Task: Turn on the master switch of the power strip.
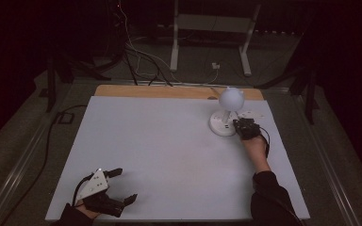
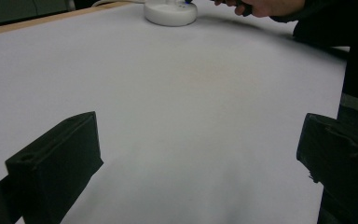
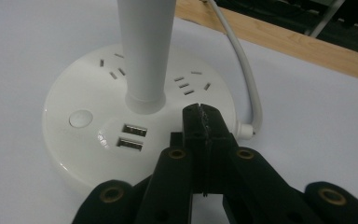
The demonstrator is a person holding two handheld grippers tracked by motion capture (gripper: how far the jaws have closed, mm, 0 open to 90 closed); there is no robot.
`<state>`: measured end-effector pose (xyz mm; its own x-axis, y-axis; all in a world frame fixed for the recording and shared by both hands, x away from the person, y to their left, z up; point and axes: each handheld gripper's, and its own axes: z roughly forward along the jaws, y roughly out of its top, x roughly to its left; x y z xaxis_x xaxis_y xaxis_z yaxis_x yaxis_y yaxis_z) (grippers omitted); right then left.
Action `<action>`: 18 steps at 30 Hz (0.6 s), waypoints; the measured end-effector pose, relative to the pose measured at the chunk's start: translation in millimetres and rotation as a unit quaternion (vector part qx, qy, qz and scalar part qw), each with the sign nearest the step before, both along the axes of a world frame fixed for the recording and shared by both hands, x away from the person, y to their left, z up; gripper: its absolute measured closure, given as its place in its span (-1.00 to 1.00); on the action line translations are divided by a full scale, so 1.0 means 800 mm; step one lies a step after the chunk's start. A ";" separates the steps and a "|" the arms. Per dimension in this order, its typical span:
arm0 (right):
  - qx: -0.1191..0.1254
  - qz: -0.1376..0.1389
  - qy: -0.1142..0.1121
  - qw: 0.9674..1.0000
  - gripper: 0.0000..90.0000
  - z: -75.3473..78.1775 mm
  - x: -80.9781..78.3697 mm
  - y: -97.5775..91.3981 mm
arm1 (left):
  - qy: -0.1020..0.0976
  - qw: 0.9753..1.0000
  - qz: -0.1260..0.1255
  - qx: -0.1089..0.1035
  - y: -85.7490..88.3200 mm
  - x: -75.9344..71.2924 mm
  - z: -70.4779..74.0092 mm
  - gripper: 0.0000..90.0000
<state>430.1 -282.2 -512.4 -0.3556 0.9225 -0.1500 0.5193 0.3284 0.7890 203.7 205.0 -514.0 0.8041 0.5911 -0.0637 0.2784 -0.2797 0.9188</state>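
The left hand-held gripper [image 1: 118, 186] rests at the bench's [image 1: 169, 155] near left corner, jaws spread wide with nothing between them, well apart from the work. Far right on the bench stands the lamp [image 1: 227, 110], its round base [image 3: 98, 121] carrying sockets, two USB ports [image 3: 133, 136] and a button [image 3: 80, 118]. The right hand-held gripper [image 3: 200, 114] is clenched on nothing, its tip over the base just right of the stem [image 3: 144, 51]. If it is meant to press the button, the tip looks off target: pushing here would likely hit bare plastic or the ports. A hard push near the rim could tip the lamp, top-heavy as it looks, or slide it and tug its cord [image 3: 244, 70].
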 end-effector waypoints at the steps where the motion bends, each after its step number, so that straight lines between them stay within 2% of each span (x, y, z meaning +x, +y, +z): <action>1: 0.001 0.000 0.002 1.000 1.00 0.000 0.001 0.000 | 0.000 1.000 0.000 0.000 0.000 0.000 0.000 -1.00; 6: 0.010 -0.002 0.009 1.000 1.00 0.000 0.002 -0.001 | 0.000 1.000 -0.001 0.000 0.000 0.000 0.000 -1.00; 8: 0.006 -0.001 0.012 1.000 1.00 0.000 0.002 -0.001 | 0.000 1.000 -0.001 0.000 0.000 0.000 0.000 -1.00; 12: 0.006 0.001 0.004 1.000 1.00 -0.001 0.001 -0.001 | 0.001 1.000 -0.001 0.000 0.000 0.000 0.000 -1.00; 16: -0.012 0.002 0.007 1.000 1.00 0.001 0.002 0.003 | 0.001 1.000 0.001 -0.001 0.000 0.001 0.000 -1.00; 18: 0.007 0.000 0.009 1.000 1.00 0.002 0.002 -0.001 | 0.001 1.000 0.002 -0.001 0.000 0.001 0.000 -1.00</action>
